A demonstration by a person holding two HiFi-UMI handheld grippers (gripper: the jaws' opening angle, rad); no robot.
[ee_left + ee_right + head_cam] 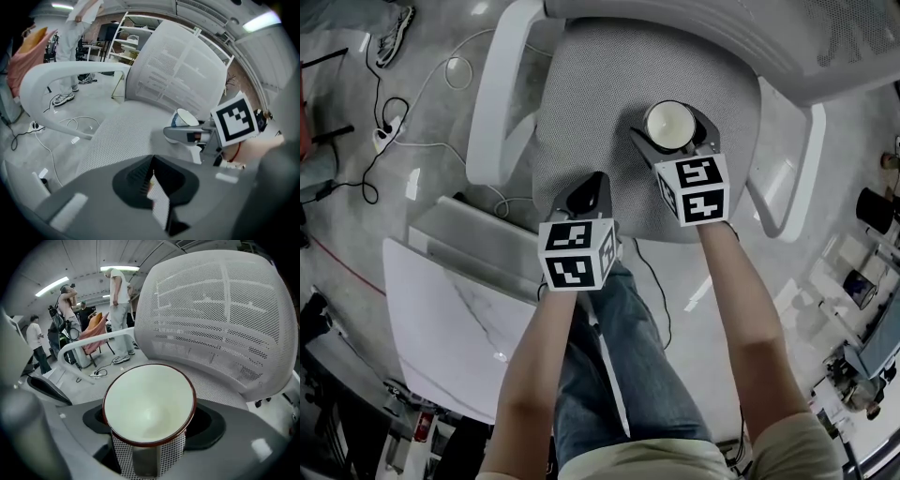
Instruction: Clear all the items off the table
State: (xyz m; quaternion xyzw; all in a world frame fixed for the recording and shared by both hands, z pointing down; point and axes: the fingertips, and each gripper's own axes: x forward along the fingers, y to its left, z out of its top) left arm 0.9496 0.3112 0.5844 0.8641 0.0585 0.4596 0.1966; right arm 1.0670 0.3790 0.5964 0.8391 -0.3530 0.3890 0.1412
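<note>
A white cup (667, 123) with a brown rim sits between the jaws of my right gripper (672, 133), which is shut on it above the grey mesh seat (600, 103) of a white office chair. In the right gripper view the cup (148, 403) fills the middle, its mouth facing the camera, in front of the chair's mesh back (220, 310). My left gripper (592, 190) hangs shut over the seat's front edge with nothing held. Its closed jaws (152, 180) show in the left gripper view, where the right gripper (185, 135) and the cup (184, 118) appear to the right.
A white marble table top (441, 319) lies at the lower left beside the person's legs. The chair's armrests (502, 84) (792, 169) flank the seat. Cables and a power strip (382, 136) lie on the floor at left. People (119, 301) stand in the background.
</note>
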